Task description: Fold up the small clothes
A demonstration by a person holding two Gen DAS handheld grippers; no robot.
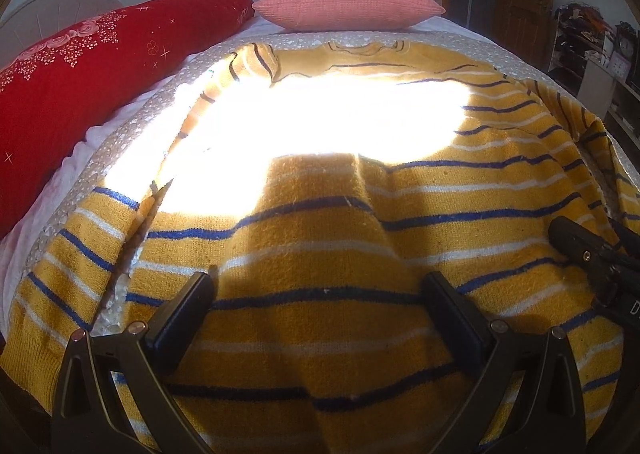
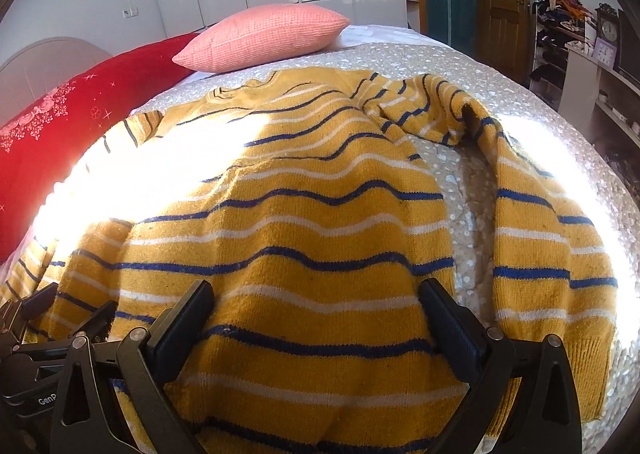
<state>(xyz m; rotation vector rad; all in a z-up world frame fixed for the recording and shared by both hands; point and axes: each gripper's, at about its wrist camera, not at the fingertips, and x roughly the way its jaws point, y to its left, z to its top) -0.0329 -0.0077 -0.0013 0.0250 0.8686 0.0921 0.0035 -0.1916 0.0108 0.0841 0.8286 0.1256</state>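
Note:
A yellow knitted sweater (image 1: 320, 238) with blue and white stripes lies spread front-up on the bed, collar far, hem near. Bright sunlight washes out its middle. My left gripper (image 1: 320, 290) stands open just above the lower body of the sweater, nothing between its fingers. In the right wrist view the same sweater (image 2: 300, 234) fills the frame, its right sleeve (image 2: 536, 246) lying apart beside the body and bending back at the shoulder. My right gripper (image 2: 316, 294) is open over the sweater's lower right part. Each gripper shows at the edge of the other's view.
A pink cushion (image 1: 348, 2) sits at the far end of the bed and a long red pillow (image 1: 80, 82) runs along the left. The speckled bedspread (image 2: 560, 126) extends to the right. Shelves with a clock (image 2: 608, 30) and a wooden door stand beyond.

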